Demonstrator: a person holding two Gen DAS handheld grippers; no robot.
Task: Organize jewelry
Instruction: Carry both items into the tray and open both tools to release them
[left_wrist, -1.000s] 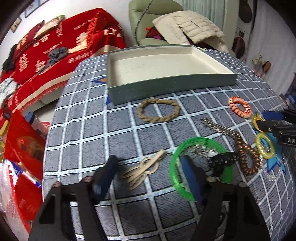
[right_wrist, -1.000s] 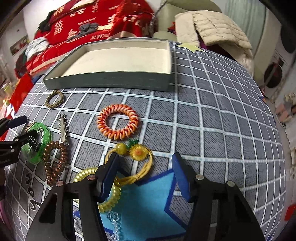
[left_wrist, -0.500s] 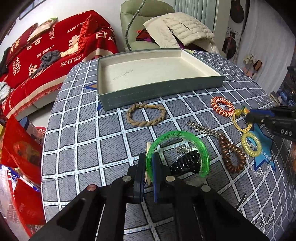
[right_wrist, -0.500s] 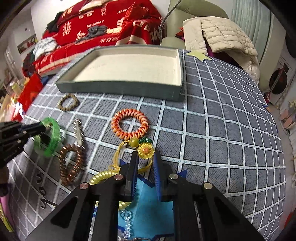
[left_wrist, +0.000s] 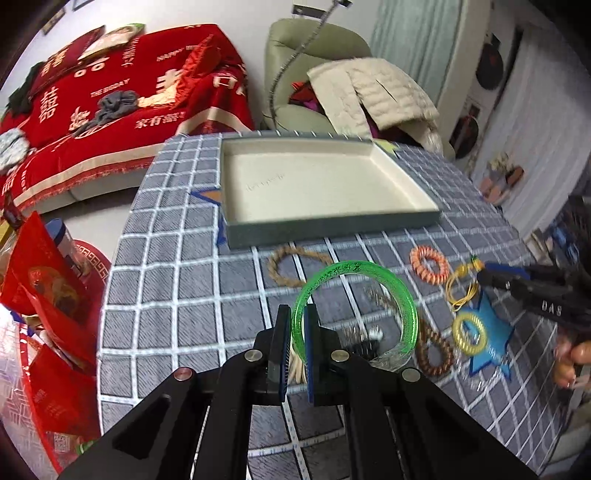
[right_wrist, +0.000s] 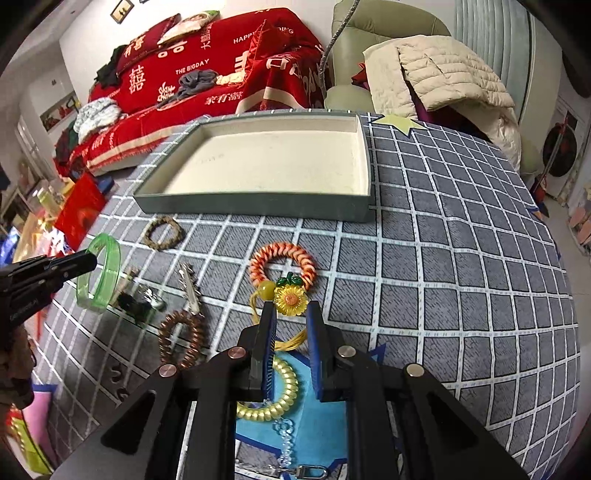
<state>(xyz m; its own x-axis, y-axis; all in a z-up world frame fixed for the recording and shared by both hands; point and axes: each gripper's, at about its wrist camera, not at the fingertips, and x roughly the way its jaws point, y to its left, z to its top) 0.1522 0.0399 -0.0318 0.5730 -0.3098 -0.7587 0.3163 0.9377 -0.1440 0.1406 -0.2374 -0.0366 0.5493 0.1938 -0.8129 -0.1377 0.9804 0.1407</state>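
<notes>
Surface: grey tablecloth with a white grid (right_wrist: 461, 266) is covering the table, with a red printed blanket (right_wrist: 221, 74) lying on the sofa behind.
Tray: shallow grey-green cardboard tray with a cream lining (left_wrist: 332, 225) is sitting at 12 o'clock of both grippers.
Left gripper: left gripper (left_wrist: 297, 332) is clenching the rim of the translucent green plastic bangle (left_wrist: 402, 295), holding it tilted above the cloth.
Right gripper: right gripper (right_wrist: 290, 332) is pinching the yellow cord charm with a sunflower bead (right_wrist: 291, 299); the cord is passing between the pads, the flower sticking out at 12 o'clock.
Loose pieces: orange-and-white braided ring (right_wrist: 282, 264) is lying just beyond the flower; brown braided rope bracelet (right_wrist: 162, 233) is resting at 10 o'clock near the tray; copper-brown coiled hair tie (right_wrist: 183, 341) is lying at 9 o'clock; pale yellow spiral hair tie (right_wrist: 280, 398) is sitting on a blue star patch (right_wrist: 317, 428) below the right gripper.
</notes>
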